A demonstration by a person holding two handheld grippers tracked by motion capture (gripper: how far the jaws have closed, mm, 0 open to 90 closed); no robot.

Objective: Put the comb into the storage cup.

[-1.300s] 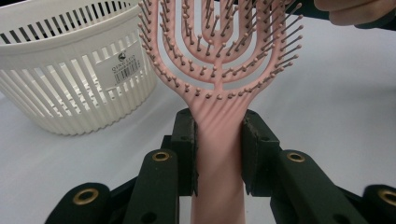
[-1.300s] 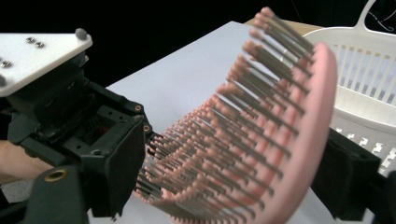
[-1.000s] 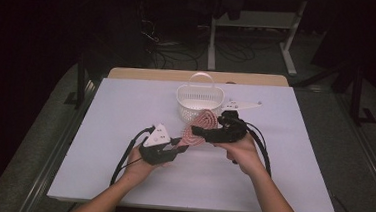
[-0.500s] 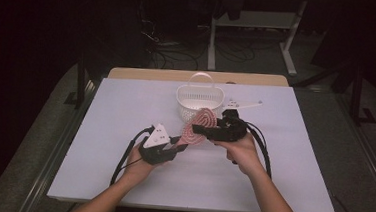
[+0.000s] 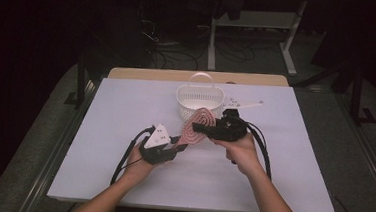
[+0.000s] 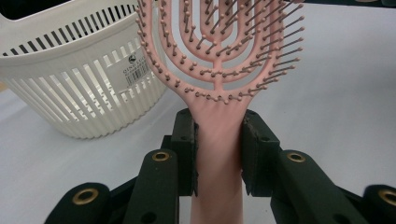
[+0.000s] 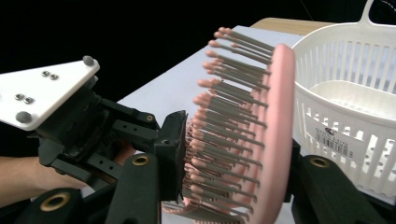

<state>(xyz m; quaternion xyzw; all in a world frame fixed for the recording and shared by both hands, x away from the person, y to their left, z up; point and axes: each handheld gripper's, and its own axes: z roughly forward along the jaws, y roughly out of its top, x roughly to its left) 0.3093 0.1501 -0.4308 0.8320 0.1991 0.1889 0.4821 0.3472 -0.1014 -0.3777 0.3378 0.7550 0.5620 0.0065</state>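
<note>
Left tongs (image 5: 177, 146), near-left of table (image 5: 125, 111) centre: pressed onto pink hairbrush (image 5: 197, 125) at handle, one pad each side (left gripper view: handle squeezed betw. both pads (image 6: 184, 158), brush head (image 6: 219, 46) rising straight ahead). Brush fully off table, carried in air.

Brush long axis: up and to the right from left tongs, handle end low/near-left, head end higher/far-right, pointing toward white slatted basket (image 5: 200, 101). Bristles face left/near in right gripper view (image 7: 233, 126).

Right tongs (image 5: 205, 129), at head end: jaws set either side of head, one on bristle side, one on smooth back. Left jaw pad (image 7: 175, 154) touching bristle tips; contact on back side hidden by brush body, so full pinch cannot be told. Prob. closing on head, not confirmed.

Basket: just beyond brush head, far side, upright, handle up, looks empty inside. Label on wall visible (image 6: 137, 70).

Key relation for next move, as judged: hand-over betw. tongs, then drop in basket. Right tongs nearer basket; brush head already aimed that way. Short carry far/right would put head over rim. Left tongs to let go only once right grip firm, else brush pivots on handle.
</note>
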